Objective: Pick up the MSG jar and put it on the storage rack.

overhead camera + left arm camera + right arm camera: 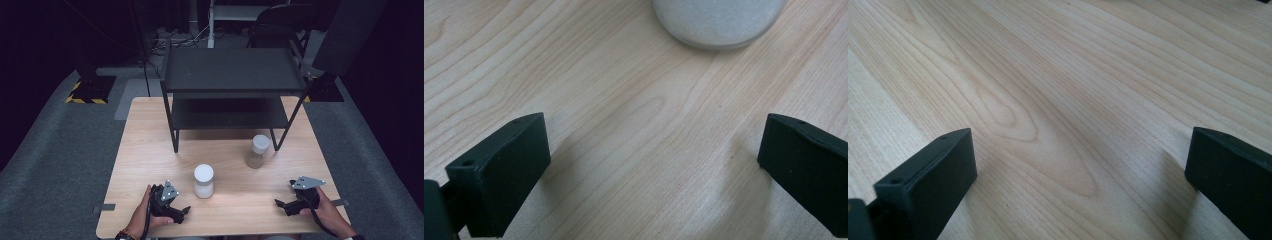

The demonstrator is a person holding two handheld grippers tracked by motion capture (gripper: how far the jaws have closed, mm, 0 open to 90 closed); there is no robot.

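Two jars stand on the wooden table. A white-lidded jar of white grains sits near the front middle; its base shows at the top of the left gripper view. A jar of tan grains with a white lid stands further back, beside the shelf's right leg. My left gripper rests on the table at the front left, open, nothing between its jaws, a short way from the white jar. My right gripper lies at the front right, open over bare wood.
A black two-tier metal shelf stands at the back of the table, both tiers bare. Grey carpet surrounds the table. Dark stands with yellow-black striped bases and cables lie on the floor behind.
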